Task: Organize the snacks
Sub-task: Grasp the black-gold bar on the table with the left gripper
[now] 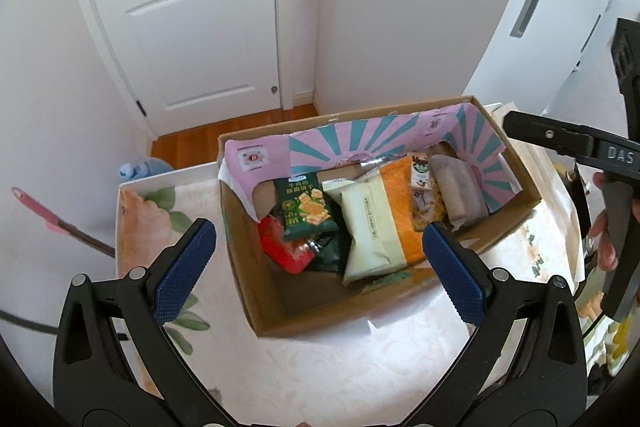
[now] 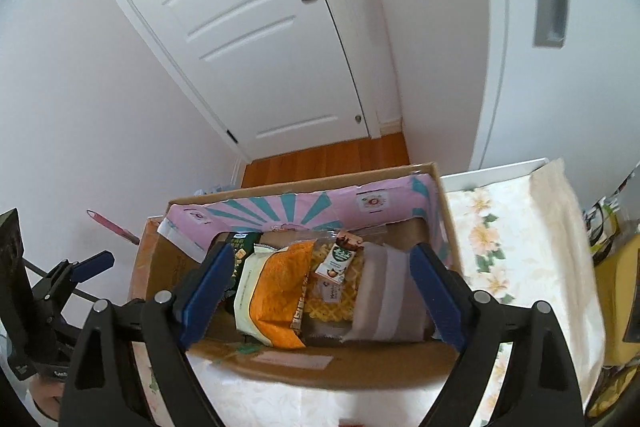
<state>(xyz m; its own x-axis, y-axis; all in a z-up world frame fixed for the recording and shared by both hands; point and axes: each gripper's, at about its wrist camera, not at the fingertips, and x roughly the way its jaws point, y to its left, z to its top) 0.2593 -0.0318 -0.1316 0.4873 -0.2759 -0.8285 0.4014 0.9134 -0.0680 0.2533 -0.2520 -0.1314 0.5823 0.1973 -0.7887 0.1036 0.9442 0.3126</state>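
Observation:
A cardboard box (image 1: 256,291) with a pink and teal lining stands on a white floral table (image 1: 320,379). It holds several snack packs: a green cracker bag (image 1: 306,209), a red pack (image 1: 282,247), a cream pack (image 1: 366,223), an orange pack (image 1: 402,203) and a grey-mauve pack (image 1: 460,189). My left gripper (image 1: 316,263) is open and empty above the box's near side. My right gripper (image 2: 320,295) is open and empty over the box (image 2: 320,363), above the orange pack (image 2: 280,291) and grey-mauve pack (image 2: 384,299).
A white door (image 1: 192,7) and wooden floor (image 1: 224,131) lie behind the table. A pink-handled tool (image 1: 52,219) leans at the left. More packs lie at the table's right edge (image 2: 616,291). The right gripper's body (image 1: 600,155) shows at the right of the left wrist view.

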